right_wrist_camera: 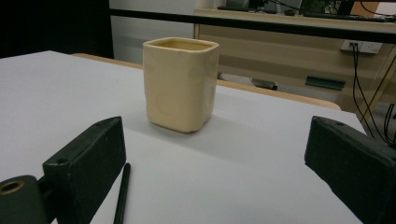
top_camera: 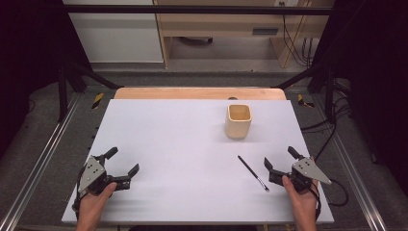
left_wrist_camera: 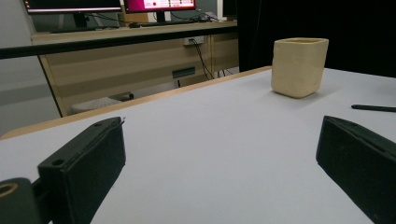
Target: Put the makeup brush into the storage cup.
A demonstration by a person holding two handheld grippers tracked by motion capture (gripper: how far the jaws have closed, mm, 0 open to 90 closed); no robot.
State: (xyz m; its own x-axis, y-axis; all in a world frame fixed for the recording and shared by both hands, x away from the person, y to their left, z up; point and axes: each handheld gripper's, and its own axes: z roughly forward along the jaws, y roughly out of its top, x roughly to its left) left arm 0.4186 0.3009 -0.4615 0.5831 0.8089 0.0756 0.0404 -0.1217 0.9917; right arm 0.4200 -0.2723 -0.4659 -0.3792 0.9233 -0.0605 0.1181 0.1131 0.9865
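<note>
The pen (top_camera: 252, 173) lies flat on the white table (top_camera: 183, 144), toward the near right, just to the inner side of the right gripper (top_camera: 280, 162) and apart from it. Its long axis runs on a diagonal in the high view: one end points away and to the left, roughly toward the cup (top_camera: 238, 121); the other end, which looks paler and slightly thicker, points toward the person and to the right. Which end is the writing tip cannot be told. In the right gripper view the pen (right_wrist_camera: 121, 196) lies close beside one jaw, outside the gap.

The cup stands upright, mouth open, well beyond the pen toward the far edge; it appears empty as far as the inside shows.

Right gripper: jaws spread wide, nothing between them, aimed at the cup rather than the pen. Left gripper (top_camera: 124, 166): jaws likewise wide apart and empty, resting at the near left, well away from both items.

Judgement: the work in hand appears to be picking up the pen, probably to stand it in the cup. To do it well, the right gripper should shift sideways until the pen sits between the jaws, turn so the jaws cross the long axis squarely, and close near mid-length. A thin, low pen may roll or slip from a slanted pinch.
</note>
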